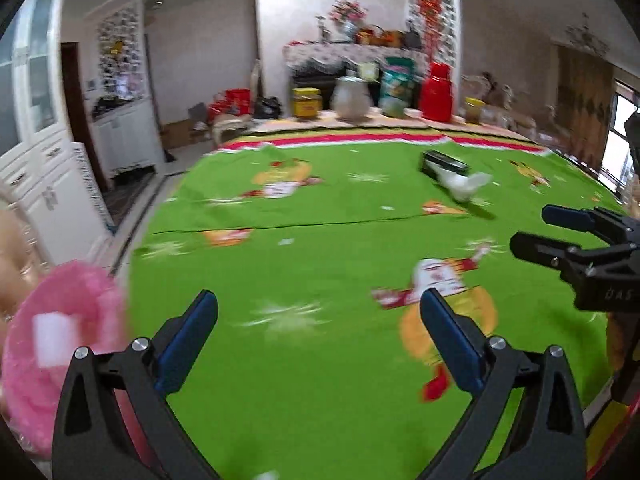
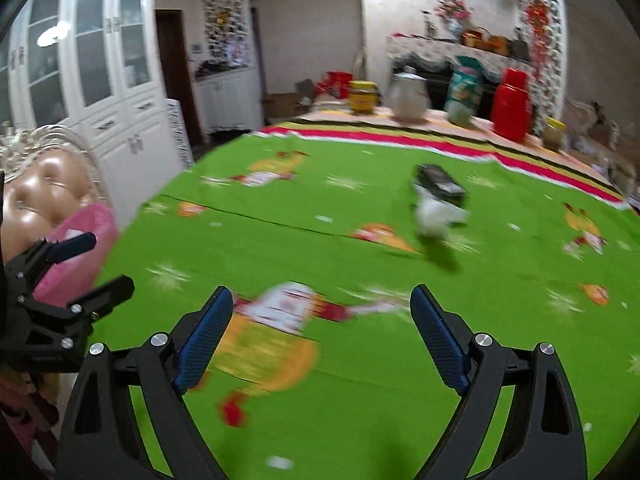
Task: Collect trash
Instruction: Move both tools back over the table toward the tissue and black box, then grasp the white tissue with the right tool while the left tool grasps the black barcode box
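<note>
— So where did the two claws stand?
— Side by side over the green tablecloth [image 1: 320,248]. The left gripper [image 1: 319,312] was spread wide with nothing between its blue pads; the right gripper [image 2: 322,306] was likewise released and empty.
— And the trash?
— A crumpled white tissue [image 2: 434,216] lay ahead of both claws, well apart from them, touching a small black box [image 2: 440,186] just behind it. A pink bin [image 1: 52,344] sat at the left claw's left side.

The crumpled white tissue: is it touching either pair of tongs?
Apart. Right wrist view shows green cloth between the open right tongs and the tissue; left tongs likewise.
</note>
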The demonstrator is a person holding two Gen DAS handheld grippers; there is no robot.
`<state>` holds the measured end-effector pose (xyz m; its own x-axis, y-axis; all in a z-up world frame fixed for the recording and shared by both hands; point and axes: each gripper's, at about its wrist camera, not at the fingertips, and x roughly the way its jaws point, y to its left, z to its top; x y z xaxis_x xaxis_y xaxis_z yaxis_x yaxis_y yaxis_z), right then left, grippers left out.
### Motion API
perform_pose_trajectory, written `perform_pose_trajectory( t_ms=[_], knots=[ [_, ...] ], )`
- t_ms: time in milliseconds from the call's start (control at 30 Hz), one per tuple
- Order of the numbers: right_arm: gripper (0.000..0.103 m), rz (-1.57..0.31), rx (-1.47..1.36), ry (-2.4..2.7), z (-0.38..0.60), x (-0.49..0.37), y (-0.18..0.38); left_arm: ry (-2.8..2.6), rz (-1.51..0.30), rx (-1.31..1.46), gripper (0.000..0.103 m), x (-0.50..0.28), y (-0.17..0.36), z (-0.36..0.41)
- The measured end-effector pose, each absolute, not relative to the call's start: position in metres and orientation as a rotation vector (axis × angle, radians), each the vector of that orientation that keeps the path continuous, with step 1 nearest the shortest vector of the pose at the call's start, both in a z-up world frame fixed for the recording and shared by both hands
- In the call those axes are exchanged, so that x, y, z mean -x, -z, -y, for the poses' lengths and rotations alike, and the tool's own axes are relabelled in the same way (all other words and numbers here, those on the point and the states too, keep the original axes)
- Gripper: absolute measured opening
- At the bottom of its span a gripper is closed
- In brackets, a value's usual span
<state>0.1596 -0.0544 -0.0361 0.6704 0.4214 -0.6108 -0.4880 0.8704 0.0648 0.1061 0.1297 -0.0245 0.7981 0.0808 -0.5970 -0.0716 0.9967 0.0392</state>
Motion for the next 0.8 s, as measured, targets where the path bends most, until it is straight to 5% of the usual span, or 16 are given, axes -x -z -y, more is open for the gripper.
perform_pose_trajectory(
  t_ms=[600,800],
  knots=[
    [0.084,-0.828,0.04,-0.331,0.096,-0.324,0.073,-0.018,-0.727,0.005,0.098,-0.234,0.028,-0.107],
    [0.074,-0.858,0.047,-0.362,0.067,-0.355,0.081,-0.061,-0.752,0.034,0.098,-0.258,0.034,-0.131]
  ],
)
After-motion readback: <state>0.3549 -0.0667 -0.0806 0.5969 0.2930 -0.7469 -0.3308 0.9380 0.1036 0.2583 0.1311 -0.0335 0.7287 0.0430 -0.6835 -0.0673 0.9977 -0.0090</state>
